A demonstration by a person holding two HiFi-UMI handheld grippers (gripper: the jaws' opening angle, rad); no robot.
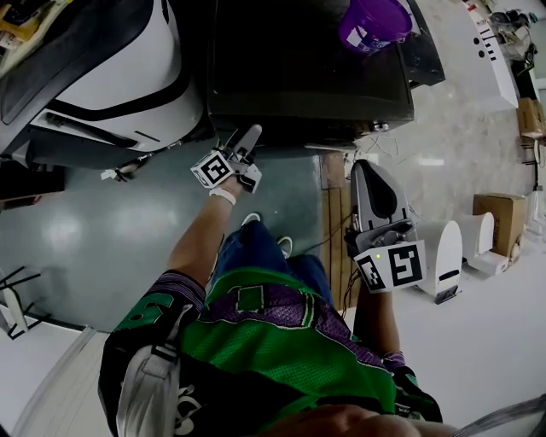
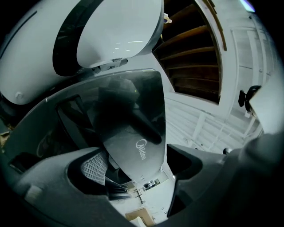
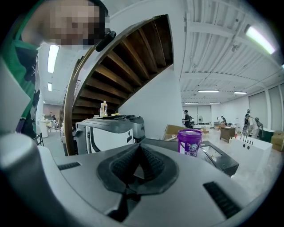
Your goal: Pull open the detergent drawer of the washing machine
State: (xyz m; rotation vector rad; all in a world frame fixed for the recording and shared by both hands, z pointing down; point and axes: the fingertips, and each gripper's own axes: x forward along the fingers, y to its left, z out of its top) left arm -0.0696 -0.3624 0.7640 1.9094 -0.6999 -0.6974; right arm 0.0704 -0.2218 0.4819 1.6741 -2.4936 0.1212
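Left tool (image 2: pixel 136 163) stands wide, pads clear of the detergent drawer (image 2: pixel 133 133), whose dark front lies between the jaws and is lettered "Midea". Right tool (image 3: pixel 138 165) is closed and empty. Beyond it, a purple tub (image 3: pixel 190 142) sits on the washing machine (image 1: pixel 307 77); the tub's label is unreadable.

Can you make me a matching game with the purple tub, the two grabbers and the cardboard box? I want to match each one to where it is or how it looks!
Things:
1. purple tub
2. left gripper
3. right gripper
4. cardboard box

Places and states:
A. jaws shut
B. on the floor
C. on top of the washing machine
D. jaws open

Pairs: 1-C, 2-D, 3-A, 4-B
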